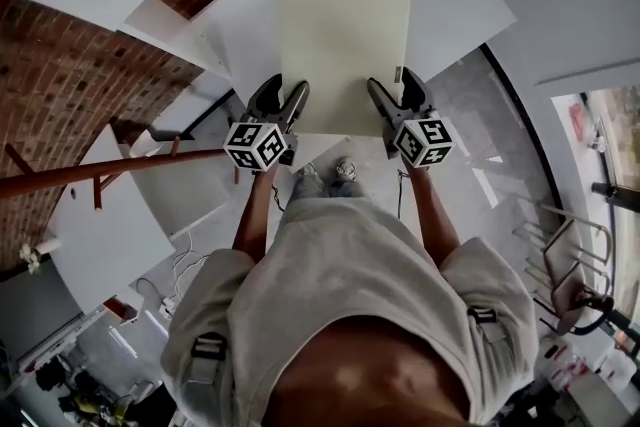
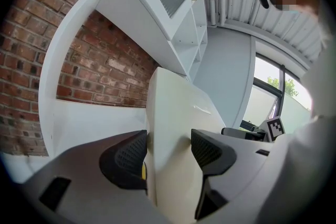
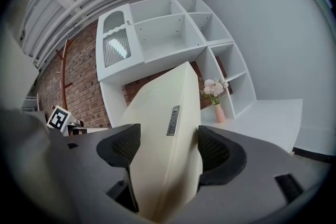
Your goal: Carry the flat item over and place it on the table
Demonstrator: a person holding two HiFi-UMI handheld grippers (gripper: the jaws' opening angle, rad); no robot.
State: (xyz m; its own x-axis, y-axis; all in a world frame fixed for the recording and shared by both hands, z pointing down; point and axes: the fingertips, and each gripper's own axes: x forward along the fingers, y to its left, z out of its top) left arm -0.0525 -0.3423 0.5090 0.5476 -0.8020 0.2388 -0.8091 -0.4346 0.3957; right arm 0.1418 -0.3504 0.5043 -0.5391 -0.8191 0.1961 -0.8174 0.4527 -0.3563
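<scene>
Left hand-held gripper (image 1: 283, 105): pinching flat cream panel (image 1: 345, 45), left side
Right hand-held gripper (image 1: 398, 103): pinching panel, right side
Panel: level over white desk (image 1: 455, 5), near edge; contact unclear

shirt (image 1: 370, 255): pale grey, short-sleeved | shoulder buckles (image 1: 207, 347): black | jeans (image 1: 318, 187): faded blue | trainers (image 1: 346, 169): grey | left gripper (image 1: 285, 90), right gripper (image 1: 393, 83): grey shells, black ribbed pads (image 2: 128, 152), white cubes (image 1: 257, 145) with black square markers

Flat panel (image 1: 343, 55): cream, rectangular, thin; small grey label on one edge. Held roughly level in air, near edge clamped in my left gripper (image 1: 283, 101) and right gripper (image 1: 397, 95). White table (image 1: 455, 0) ahead.
</scene>
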